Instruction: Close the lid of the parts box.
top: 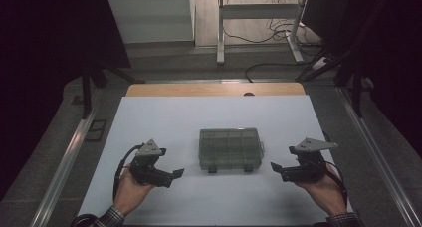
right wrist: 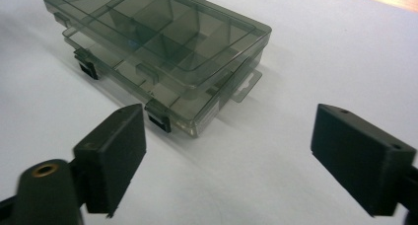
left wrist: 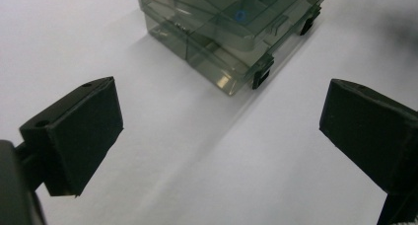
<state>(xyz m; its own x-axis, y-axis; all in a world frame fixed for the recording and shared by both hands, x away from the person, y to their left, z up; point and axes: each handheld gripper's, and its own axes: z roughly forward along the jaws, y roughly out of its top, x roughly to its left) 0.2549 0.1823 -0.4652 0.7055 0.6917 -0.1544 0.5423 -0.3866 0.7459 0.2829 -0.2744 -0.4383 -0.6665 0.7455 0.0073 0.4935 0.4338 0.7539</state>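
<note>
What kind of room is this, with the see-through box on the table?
Probably a lab or workshop for recording hand tasks. A white table bears one clear compartment box, cables trail over the floor near a metal frame, and each hand holds a gripper.

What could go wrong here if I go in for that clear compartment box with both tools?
The box lies free on the smooth white sheet, so a push from the left tool alone may slide or turn it. Both tools stand open and apart from it; the right tool could catch the black latches on the near edge and pop the lid.
</note>
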